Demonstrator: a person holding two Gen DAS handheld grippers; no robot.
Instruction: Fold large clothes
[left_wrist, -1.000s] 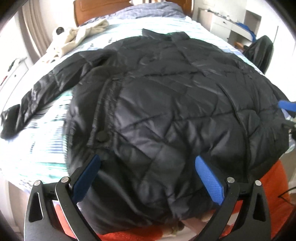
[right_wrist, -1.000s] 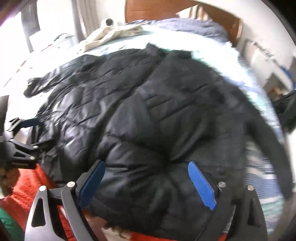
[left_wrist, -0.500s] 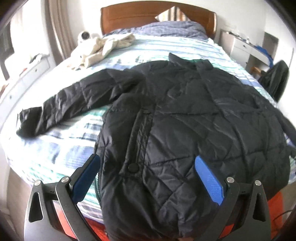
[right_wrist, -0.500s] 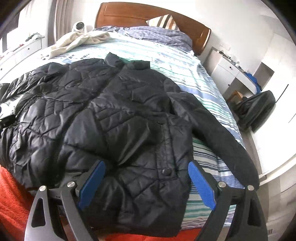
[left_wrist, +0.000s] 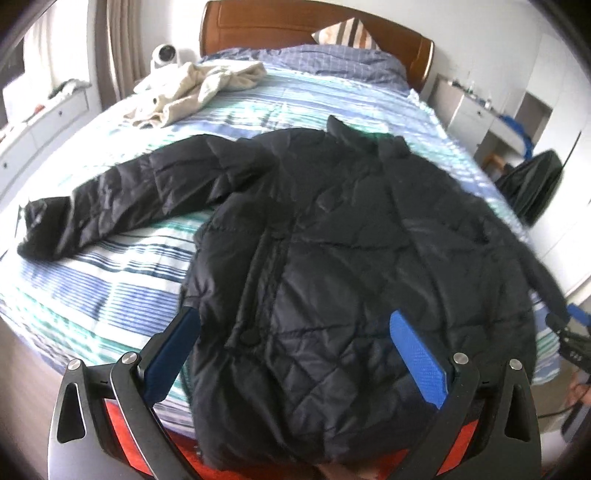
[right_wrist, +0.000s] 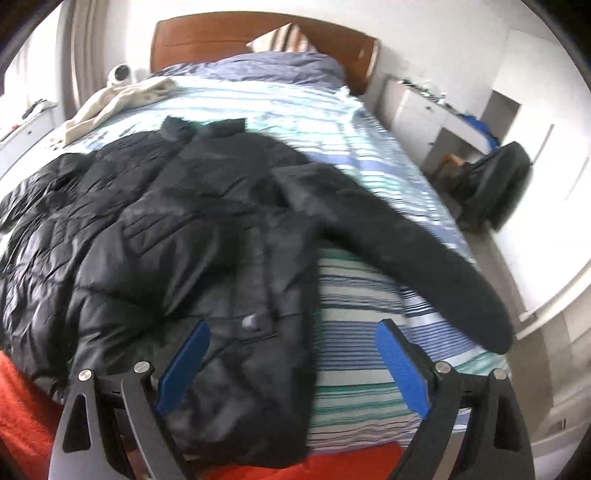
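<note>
Bed (left_wrist: 110, 280), striped sheet, carrying the black jacket (left_wrist: 332, 258) front up. Jacket's long axis runs along the bed, collar toward the headboard (left_wrist: 314, 22), hem hanging over the near edge; sleeves splay to either side. My left gripper (left_wrist: 295, 350), fingers wide, holds nothing, with the hem between and beyond them. My right gripper (right_wrist: 291, 358), equally wide and holding nothing, frames the jacket's side edge.

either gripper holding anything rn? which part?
Nothing held. Left gripper and right gripper are both open above the black jacket, which lies spread on the bed.
</note>
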